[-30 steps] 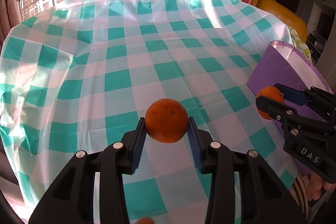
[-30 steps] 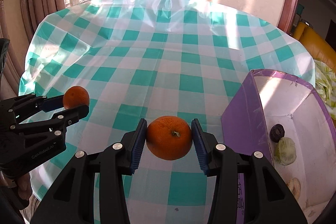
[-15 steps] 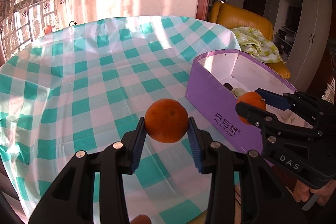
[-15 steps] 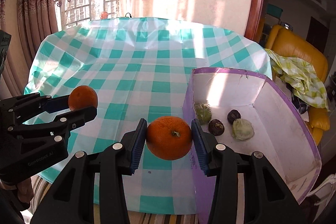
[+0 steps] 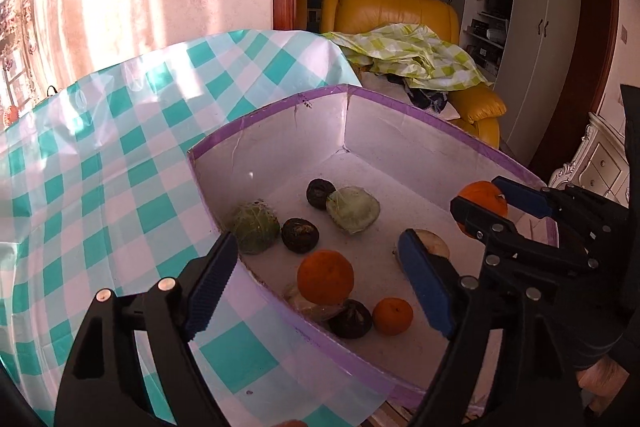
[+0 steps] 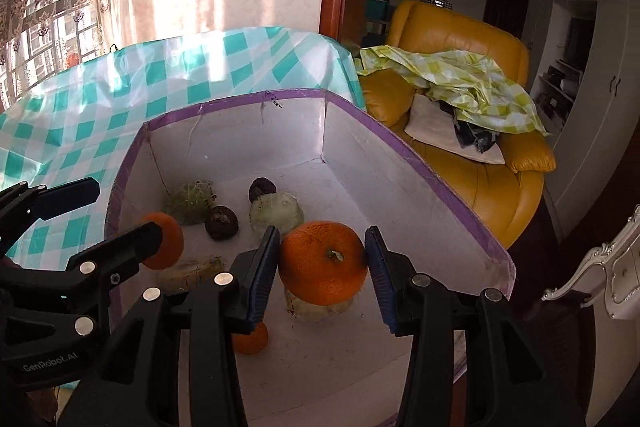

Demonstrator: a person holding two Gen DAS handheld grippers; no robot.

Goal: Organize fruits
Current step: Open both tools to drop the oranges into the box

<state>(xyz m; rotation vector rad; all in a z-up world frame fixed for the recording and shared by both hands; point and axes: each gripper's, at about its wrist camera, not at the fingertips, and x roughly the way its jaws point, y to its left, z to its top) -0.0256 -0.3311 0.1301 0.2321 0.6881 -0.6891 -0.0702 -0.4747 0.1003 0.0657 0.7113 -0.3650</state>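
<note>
A purple-rimmed white box (image 5: 264,115) (image 6: 224,105) stands on the checked table and holds several fruits. My left gripper (image 5: 318,269) is open over the box. An orange (image 5: 325,277) is between its fingers but clear of both pads; it also shows in the right wrist view (image 6: 170,239). My right gripper (image 6: 322,267) is shut on a larger orange (image 6: 323,263) and holds it over the box; it also shows in the left wrist view (image 5: 482,201).
In the box lie green fruits (image 5: 256,227) (image 5: 353,209), dark round fruits (image 5: 300,235) and a small orange (image 5: 393,315). A teal checked tablecloth (image 5: 100,167) covers the table. A yellow armchair (image 6: 460,67) with cloths stands behind it.
Both grippers swung right from the table to above the box. My left gripper opened and its orange is loose between the fingers. My right gripper still holds its orange.
</note>
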